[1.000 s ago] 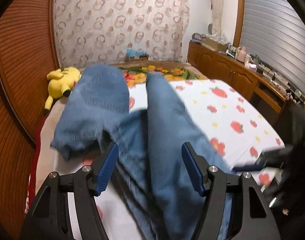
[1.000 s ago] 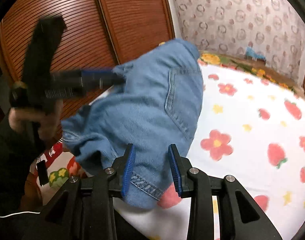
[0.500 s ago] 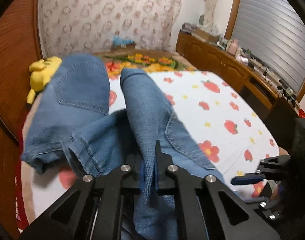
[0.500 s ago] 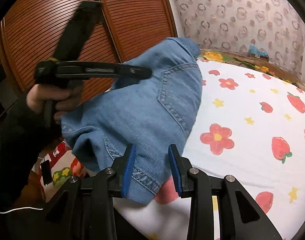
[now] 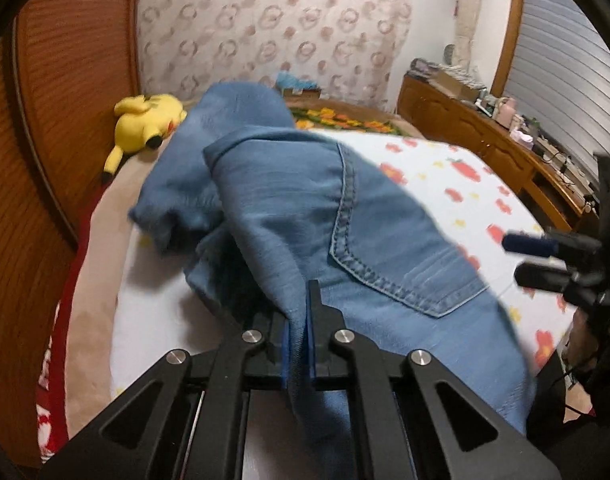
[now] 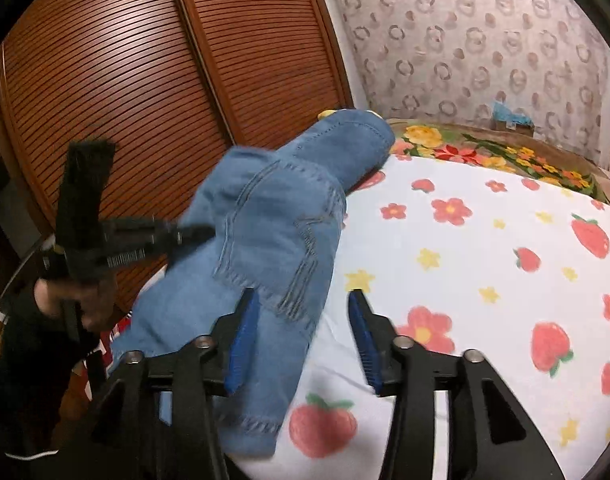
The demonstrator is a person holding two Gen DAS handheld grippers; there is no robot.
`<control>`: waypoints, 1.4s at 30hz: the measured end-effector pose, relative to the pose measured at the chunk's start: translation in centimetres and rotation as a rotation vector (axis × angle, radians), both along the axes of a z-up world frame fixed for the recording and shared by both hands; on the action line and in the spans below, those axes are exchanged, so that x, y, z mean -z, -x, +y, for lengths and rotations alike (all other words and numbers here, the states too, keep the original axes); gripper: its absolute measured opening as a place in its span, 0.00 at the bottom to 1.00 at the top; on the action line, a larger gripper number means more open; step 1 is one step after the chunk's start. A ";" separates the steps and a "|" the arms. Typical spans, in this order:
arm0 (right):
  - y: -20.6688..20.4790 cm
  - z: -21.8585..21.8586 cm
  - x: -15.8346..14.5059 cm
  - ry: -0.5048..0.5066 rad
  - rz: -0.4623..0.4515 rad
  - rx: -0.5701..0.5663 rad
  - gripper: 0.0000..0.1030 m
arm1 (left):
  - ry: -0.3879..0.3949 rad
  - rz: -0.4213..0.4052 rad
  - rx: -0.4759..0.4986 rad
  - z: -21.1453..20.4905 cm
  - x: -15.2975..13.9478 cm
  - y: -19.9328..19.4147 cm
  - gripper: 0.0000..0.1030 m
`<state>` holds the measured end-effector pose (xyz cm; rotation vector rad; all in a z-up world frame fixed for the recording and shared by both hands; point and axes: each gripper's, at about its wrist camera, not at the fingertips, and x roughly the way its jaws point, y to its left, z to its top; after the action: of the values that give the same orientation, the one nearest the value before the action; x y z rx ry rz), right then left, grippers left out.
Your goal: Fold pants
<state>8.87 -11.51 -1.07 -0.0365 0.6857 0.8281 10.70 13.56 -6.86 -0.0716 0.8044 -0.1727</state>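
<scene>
Blue denim jeans (image 5: 345,216): bunched, part lifted, near left edge of bed (image 6: 485,280) with strawberry-and-flower sheet; back pocket uppermost, lower hem draped toward near edge.
Left gripper (image 5: 299,344): clenched on fold of denim; wide open a second ago, astride the cloth, now gathered and held.
Right gripper (image 6: 303,336): released; jaws just opening wider, cloth edge lying between them, pads not pressing.
Yellow plush toy (image 5: 145,120): far left corner, apart from jeans.
Status: hold now on left side only; probably regrasp by right before first fold; fold not yet laid.
</scene>
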 end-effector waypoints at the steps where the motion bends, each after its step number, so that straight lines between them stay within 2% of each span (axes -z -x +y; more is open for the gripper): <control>1: -0.5 0.2 0.3 0.007 0.007 -0.007 0.53 | 0.002 0.003 -0.004 0.1 0.4 0.1 0.07; 4: -1.7 1.2 1.4 0.034 0.027 -0.016 0.54 | 0.003 0.004 -0.014 -0.1 1.1 0.2 0.10; 7: -2.7 2.1 1.7 0.048 0.038 -0.022 0.54 | 0.003 -0.006 -0.025 0.2 1.0 0.4 0.21; 11: -4.0 2.4 2.1 0.042 0.053 -0.030 0.57 | 0.007 -0.021 -0.068 1.6 0.8 0.4 0.58; 14: -4.9 3.4 2.1 0.046 0.062 -0.035 0.60 | 0.068 0.006 -0.079 2.9 1.4 -0.4 0.63; 25: -7.8 5.8 4.0 0.033 0.146 -0.069 0.63 | 0.179 0.040 -0.037 2.9 3.4 -3.4 0.63; 26: -7.9 5.8 4.1 0.025 0.152 -0.071 0.63 | 0.200 0.039 -0.032 2.9 3.5 -3.4 0.57; 27: -8.0 5.8 4.2 0.018 0.157 -0.071 0.63 | 0.217 0.035 -0.021 2.9 3.5 -3.4 0.47; 29: -8.3 6.1 4.3 0.009 0.166 -0.081 0.58 | 0.231 0.026 0.006 2.5 3.4 -3.1 0.37; 30: -8.4 6.1 4.3 0.006 0.166 -0.087 0.50 | 0.225 0.022 0.016 2.3 3.3 -3.0 0.27; 31: -8.3 6.1 4.1 0.004 0.159 -0.094 0.41 | 0.232 0.024 0.031 2.0 3.2 -2.9 0.23; 32: -8.1 6.1 3.8 0.001 0.148 -0.100 0.37 | 0.236 0.020 0.031 1.9 2.9 -2.8 0.19; 34: -7.7 5.9 2.9 -0.017 0.133 -0.121 0.26 | 0.238 -0.005 0.041 1.6 1.9 -2.1 0.17; 38: -5.8 6.0 -0.2 -0.040 0.072 -0.169 0.21 | 0.246 -0.102 0.047 1.7 -1.8 0.1 0.16; 42: -4.1 6.9 -4.6 -0.069 -0.011 -0.223 0.20 | 0.249 -0.226 0.042 2.7 -6.9 2.5 0.15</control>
<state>12.96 -4.63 3.49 -0.0562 0.6491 1.0648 8.16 16.26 0.05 -0.2652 0.5561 -0.3146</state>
